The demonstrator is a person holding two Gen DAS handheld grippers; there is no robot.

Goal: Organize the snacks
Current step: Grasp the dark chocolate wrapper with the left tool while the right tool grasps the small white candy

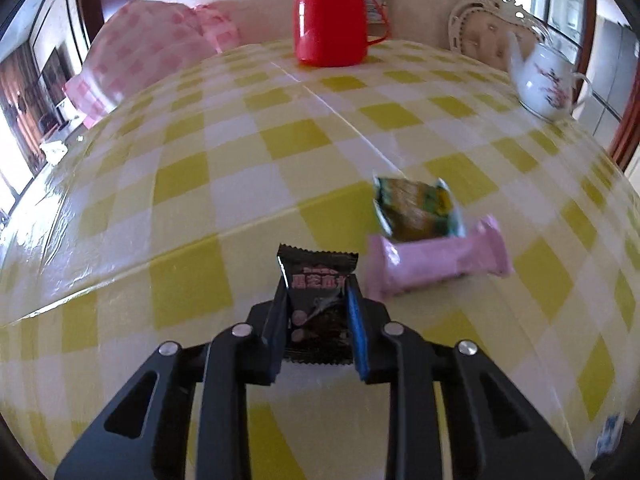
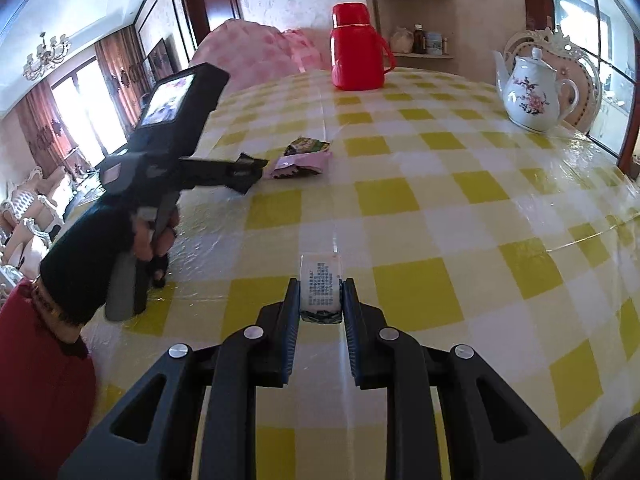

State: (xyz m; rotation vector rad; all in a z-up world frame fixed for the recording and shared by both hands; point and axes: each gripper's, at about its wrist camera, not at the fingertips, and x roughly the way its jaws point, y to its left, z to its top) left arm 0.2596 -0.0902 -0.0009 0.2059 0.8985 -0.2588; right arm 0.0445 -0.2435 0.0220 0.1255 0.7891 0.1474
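Observation:
My left gripper (image 1: 318, 282) is shut on a black snack packet (image 1: 316, 280) and holds it just above the yellow checked tablecloth (image 1: 200, 200). A pink snack bar (image 1: 436, 260) and a green snack packet (image 1: 418, 210) lie together just right of it. In the right wrist view the left gripper (image 2: 248, 174) with the black packet (image 2: 250, 168) is beside the pink bar (image 2: 300, 166) and green packet (image 2: 308, 145). My right gripper (image 2: 321, 284) is shut on a white snack packet (image 2: 320, 284) with printed text, near the table's front.
A red thermos jug (image 1: 330, 12) stands at the table's far side, also in the right wrist view (image 2: 356, 48). A white floral teapot (image 2: 532, 92) stands far right. A pink checked cushion (image 1: 148, 52) is behind the table's left edge. A blue-white item (image 1: 608, 436) lies at the lower right.

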